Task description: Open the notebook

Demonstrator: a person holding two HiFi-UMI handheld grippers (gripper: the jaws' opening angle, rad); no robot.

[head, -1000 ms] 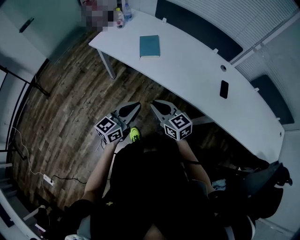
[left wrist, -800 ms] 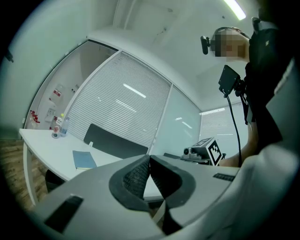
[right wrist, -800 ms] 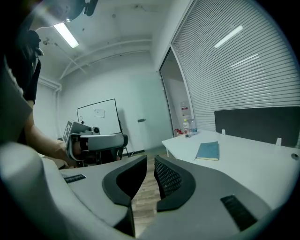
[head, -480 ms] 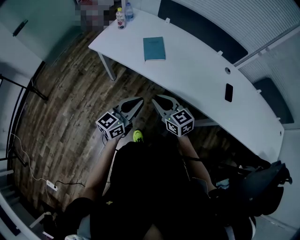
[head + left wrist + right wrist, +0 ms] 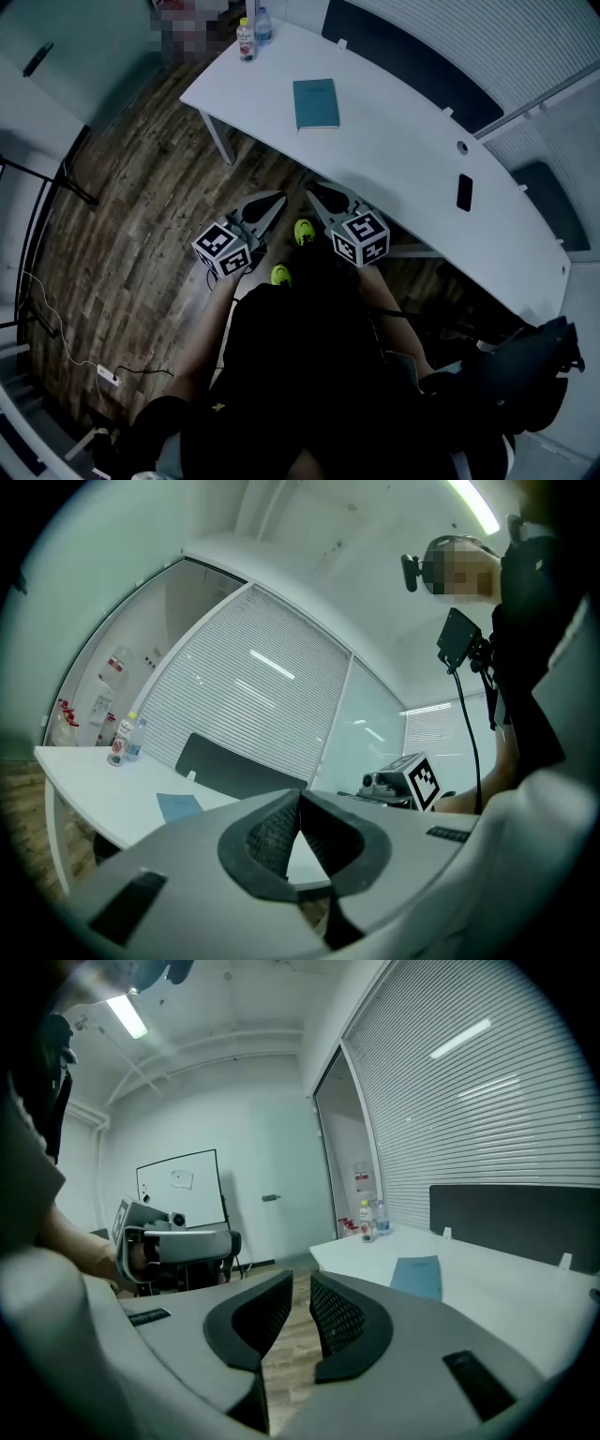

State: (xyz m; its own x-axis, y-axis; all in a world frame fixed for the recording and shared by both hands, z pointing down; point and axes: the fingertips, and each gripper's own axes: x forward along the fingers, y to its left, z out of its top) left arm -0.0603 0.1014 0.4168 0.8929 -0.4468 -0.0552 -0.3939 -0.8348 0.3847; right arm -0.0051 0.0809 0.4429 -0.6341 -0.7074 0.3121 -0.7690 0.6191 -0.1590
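A closed teal notebook (image 5: 316, 103) lies flat on the long white table (image 5: 403, 159), towards its left end. It also shows in the left gripper view as the notebook (image 5: 178, 806) and in the right gripper view as the notebook (image 5: 417, 1274). Both grippers hang side by side over the wooden floor, short of the table's near edge and well away from the notebook. My left gripper (image 5: 274, 201) has its tips together and holds nothing. My right gripper (image 5: 315, 191) shows a narrow gap between its pads (image 5: 339, 1314), with only floor visible through it.
Two bottles (image 5: 253, 36) stand at the table's far left corner and a dark phone (image 5: 464, 192) lies to the right. A dark screen panel (image 5: 403, 56) runs behind the table. A table leg (image 5: 217, 139) stands front left. A dark chair (image 5: 525, 370) sits at lower right.
Both grippers have moved forward together towards the table. One bright yellow-green shoe has stepped forward between them.
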